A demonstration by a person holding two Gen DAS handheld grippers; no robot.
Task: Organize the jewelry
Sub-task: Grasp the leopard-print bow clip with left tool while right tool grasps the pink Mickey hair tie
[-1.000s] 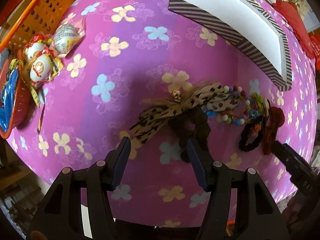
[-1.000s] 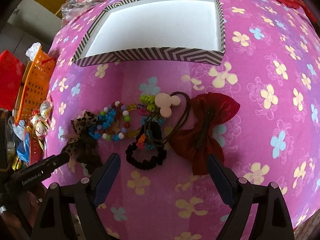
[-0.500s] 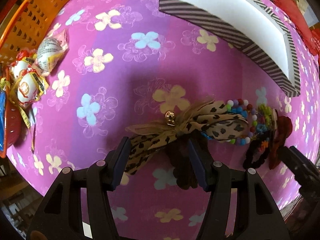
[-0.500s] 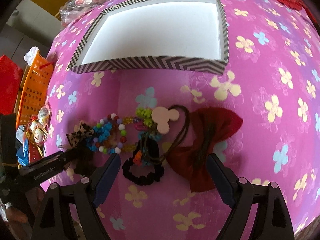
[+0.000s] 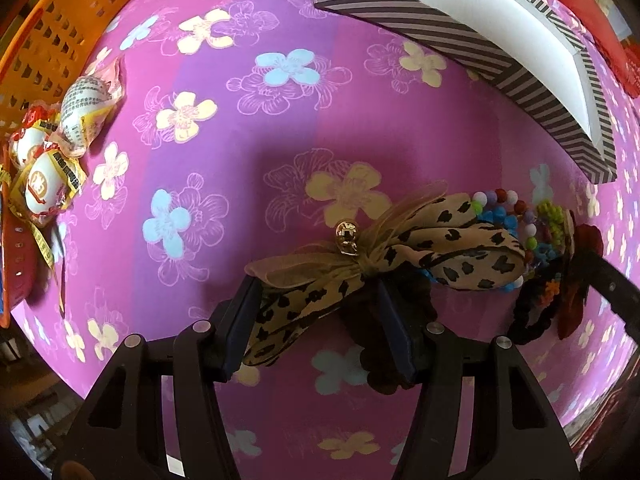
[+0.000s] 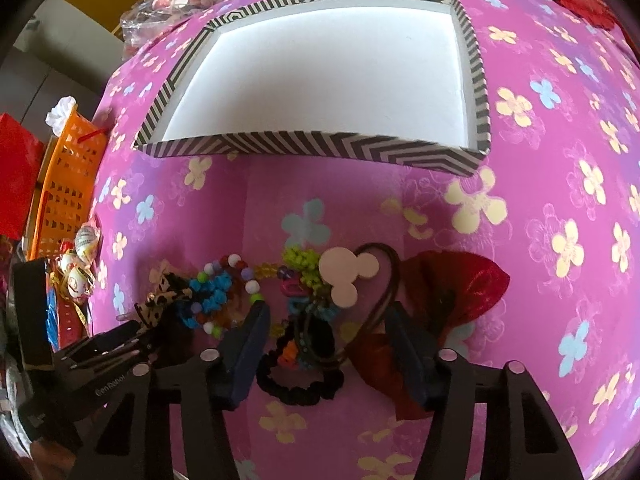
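A leopard-print bow (image 5: 384,256) with a gold bead lies on the pink flowered cloth; it also shows in the right wrist view (image 6: 160,300). My left gripper (image 5: 316,300) is open, its fingers either side of the bow's left tail. Beside the bow lie bead bracelets (image 6: 224,292), a black scrunchie (image 6: 300,380), a mouse-shaped hair tie (image 6: 346,274) and a dark red bow (image 6: 456,292). My right gripper (image 6: 326,330) is open, fingers straddling the scrunchie and hair tie. The striped box (image 6: 320,148) with a white inside stands beyond.
An orange basket (image 5: 60,28) and wrapped snacks (image 5: 52,160) sit at the left edge of the table. Red items (image 5: 588,0) lie past the box. The cloth table edge (image 5: 280,448) is close below my grippers.
Both grippers moved forward and down onto the pile. The left one now straddles the leopard bow's tail; the right one narrowed and now straddles the scrunchie.
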